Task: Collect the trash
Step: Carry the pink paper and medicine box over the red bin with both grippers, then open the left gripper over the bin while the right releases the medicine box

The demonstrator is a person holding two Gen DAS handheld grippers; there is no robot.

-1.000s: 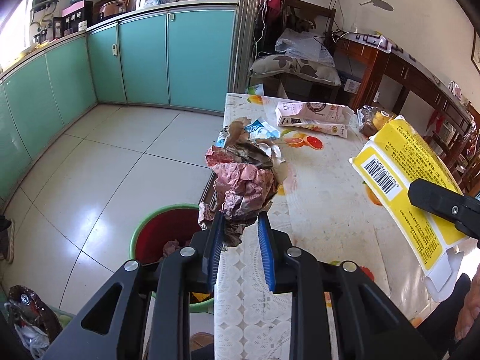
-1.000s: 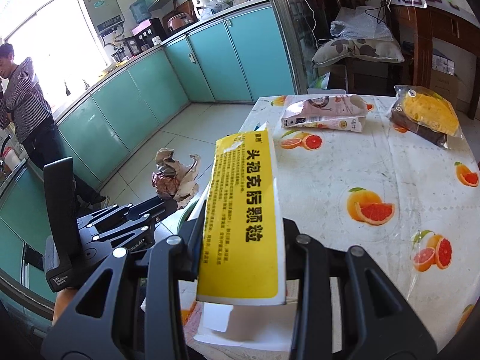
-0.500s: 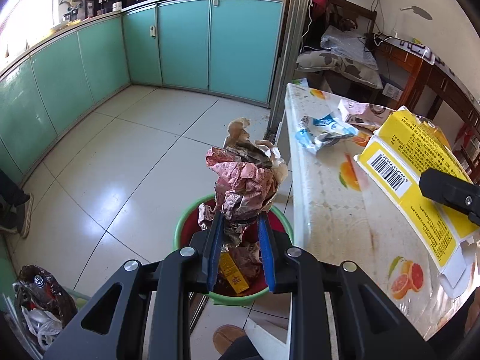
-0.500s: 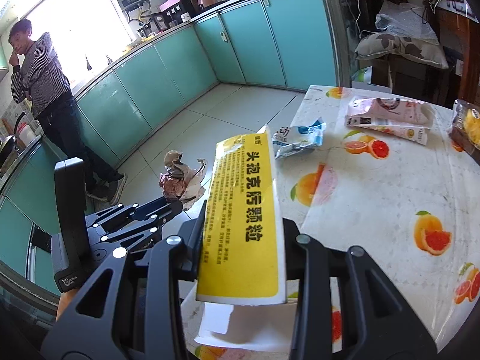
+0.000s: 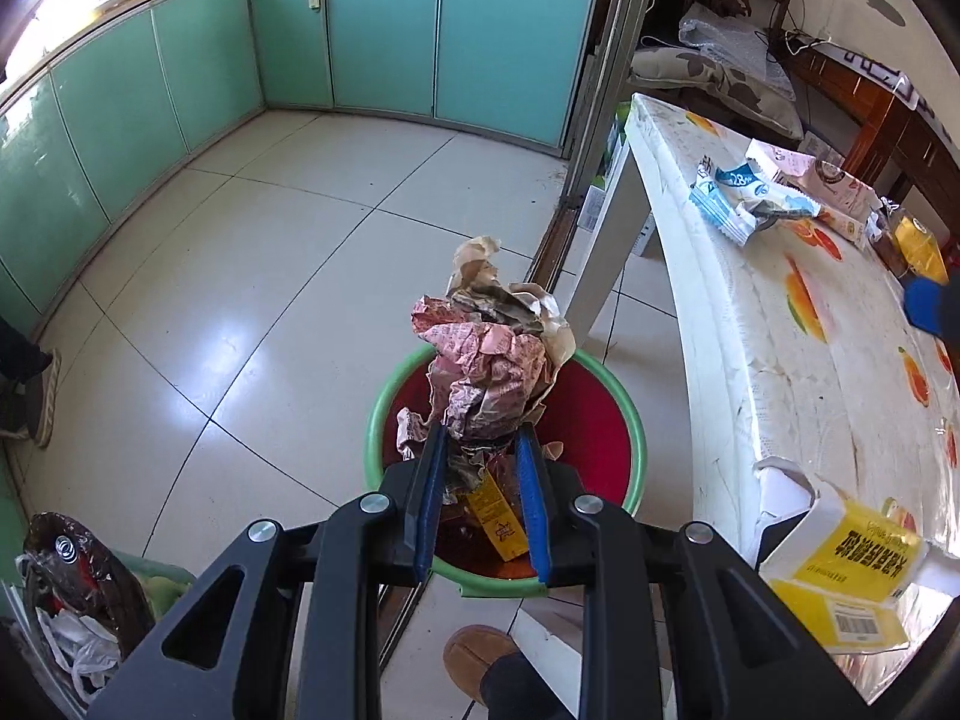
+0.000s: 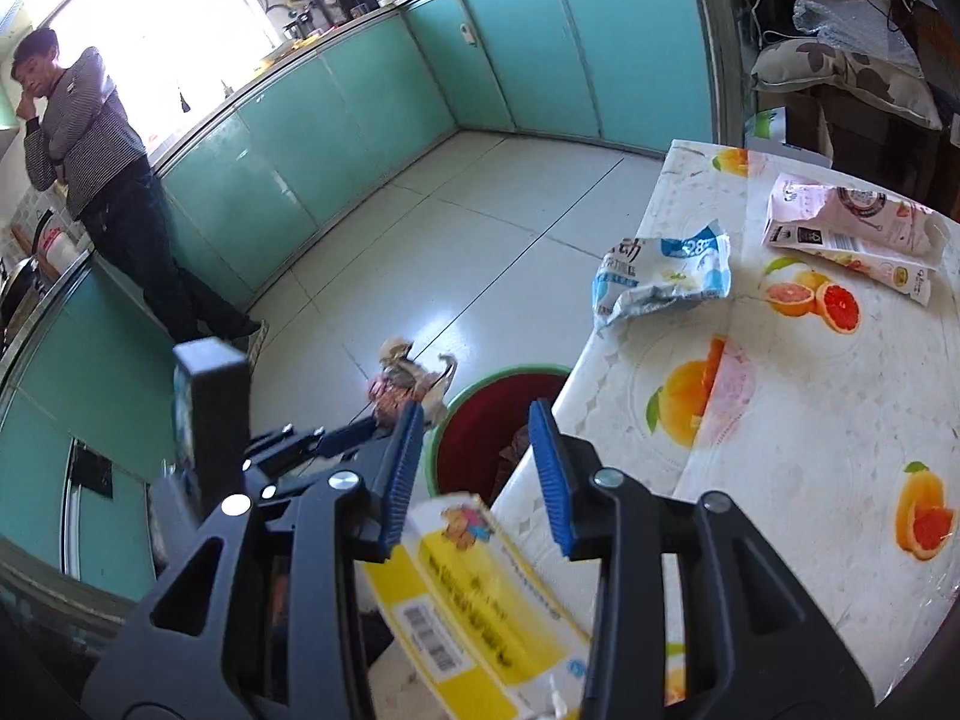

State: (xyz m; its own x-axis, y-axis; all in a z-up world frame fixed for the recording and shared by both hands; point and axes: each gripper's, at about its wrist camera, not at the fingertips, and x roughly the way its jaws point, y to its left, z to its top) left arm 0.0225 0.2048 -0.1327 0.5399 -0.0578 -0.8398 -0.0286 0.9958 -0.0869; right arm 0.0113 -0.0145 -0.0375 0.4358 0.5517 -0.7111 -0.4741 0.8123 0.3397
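My left gripper [image 5: 480, 450] is shut on a crumpled pink and brown paper wad [image 5: 489, 360] and holds it above the red bin with a green rim [image 5: 636, 438] on the floor beside the table. The bin holds other trash. My right gripper [image 6: 474, 426] is open; the yellow and white box [image 6: 474, 606] lies loose below its fingers at the table's near edge. The box also shows in the left wrist view [image 5: 852, 564]. In the right wrist view the bin [image 6: 480, 420] and the wad [image 6: 402, 384] show ahead.
On the fruit-print table [image 6: 810, 420] lie a blue and white wrapper [image 6: 660, 276] and a pink carton [image 6: 852, 228]. Teal cabinets [image 5: 180, 90] line the tiled floor. A person [image 6: 102, 180] stands by the counter. A foot [image 5: 480, 660] is near the bin.
My right gripper has opened and let go of the yellow box, which now lies on the table edge. My left gripper has moved the paper wad further over the bin.
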